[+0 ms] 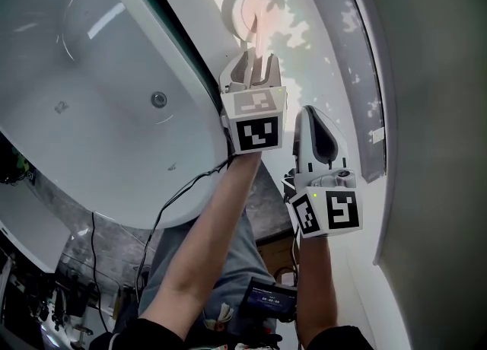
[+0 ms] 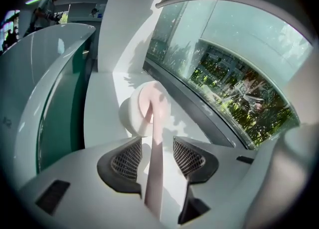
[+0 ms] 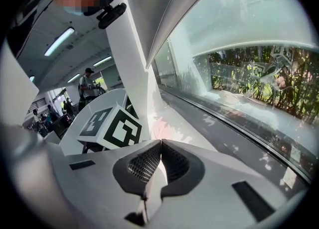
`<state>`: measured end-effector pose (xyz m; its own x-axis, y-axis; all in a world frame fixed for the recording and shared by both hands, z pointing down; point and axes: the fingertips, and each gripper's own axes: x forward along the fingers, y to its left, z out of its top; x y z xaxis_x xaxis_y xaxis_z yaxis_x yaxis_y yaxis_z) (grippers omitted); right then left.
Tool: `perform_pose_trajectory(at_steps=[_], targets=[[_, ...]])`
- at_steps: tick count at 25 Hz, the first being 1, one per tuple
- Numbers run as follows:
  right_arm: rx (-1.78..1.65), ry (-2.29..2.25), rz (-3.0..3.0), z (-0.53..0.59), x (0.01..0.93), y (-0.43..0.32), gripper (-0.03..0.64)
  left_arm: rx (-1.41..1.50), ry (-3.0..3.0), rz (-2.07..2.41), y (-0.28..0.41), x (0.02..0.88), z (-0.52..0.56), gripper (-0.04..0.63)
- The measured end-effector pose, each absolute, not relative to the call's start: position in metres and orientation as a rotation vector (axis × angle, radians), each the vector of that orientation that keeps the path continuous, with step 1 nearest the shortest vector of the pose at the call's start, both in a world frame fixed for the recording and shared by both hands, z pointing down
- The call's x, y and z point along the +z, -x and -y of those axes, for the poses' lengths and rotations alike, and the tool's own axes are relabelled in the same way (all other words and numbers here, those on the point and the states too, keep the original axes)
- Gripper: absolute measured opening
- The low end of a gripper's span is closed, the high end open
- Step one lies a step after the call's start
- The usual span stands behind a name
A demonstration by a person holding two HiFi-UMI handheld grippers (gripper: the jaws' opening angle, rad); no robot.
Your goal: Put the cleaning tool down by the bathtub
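Left gripper (image 2: 157,147) gaping round cleaning tool (image 2: 148,116) handle (image 2: 154,183), not pinching; tool looking light, stiff; mid-handle seeming best hold. Right gripper (image 3: 160,146) sitting closed, empty.

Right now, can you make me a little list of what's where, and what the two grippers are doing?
place: ledge between tub and window
tool: round head on the ledge, pink handle running back between the left jaws
left gripper: open, pads off the handle
right gripper: shut, empty, beside the left one
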<state>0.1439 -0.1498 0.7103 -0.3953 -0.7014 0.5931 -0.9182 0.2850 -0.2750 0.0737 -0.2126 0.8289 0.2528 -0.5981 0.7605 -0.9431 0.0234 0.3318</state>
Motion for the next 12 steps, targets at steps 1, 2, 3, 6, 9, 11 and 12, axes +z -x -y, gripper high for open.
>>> perform_pose_trajectory(at_steps=[1, 2, 3, 6, 9, 11, 12], targets=[[0.838, -1.465, 2.201, 0.149, 0.71, -0.144, 0.026, 0.497, -1.678, 1.45, -0.073, 0.826, 0.213, 0.187], [0.837, -1.468, 2.199, 0.148, 0.709, -0.144, 0.026, 0.479, -1.687, 1.466, -0.072, 0.821, 0.214, 0.189], [0.834, -1.472, 2.198, 0.148, 0.708, -0.144, 0.026, 0.461, -1.695, 1.485, -0.07, 0.816, 0.215, 0.189], [0.823, -1.484, 2.2, 0.148, 0.701, -0.146, 0.026, 0.442, -1.713, 1.521, -0.064, 0.801, 0.215, 0.189], [0.808, -1.488, 2.202, 0.148, 0.691, -0.148, 0.026, 0.457, -1.726, 1.516, -0.063, 0.791, 0.212, 0.189], [0.8, -1.489, 2.203, 0.149, 0.686, -0.148, 0.026, 0.438, -1.745, 1.502, -0.062, 0.783, 0.212, 0.189], [0.797, -1.488, 2.202, 0.149, 0.685, -0.148, 0.026, 0.41, -1.766, 1.487, -0.062, 0.776, 0.213, 0.187]])
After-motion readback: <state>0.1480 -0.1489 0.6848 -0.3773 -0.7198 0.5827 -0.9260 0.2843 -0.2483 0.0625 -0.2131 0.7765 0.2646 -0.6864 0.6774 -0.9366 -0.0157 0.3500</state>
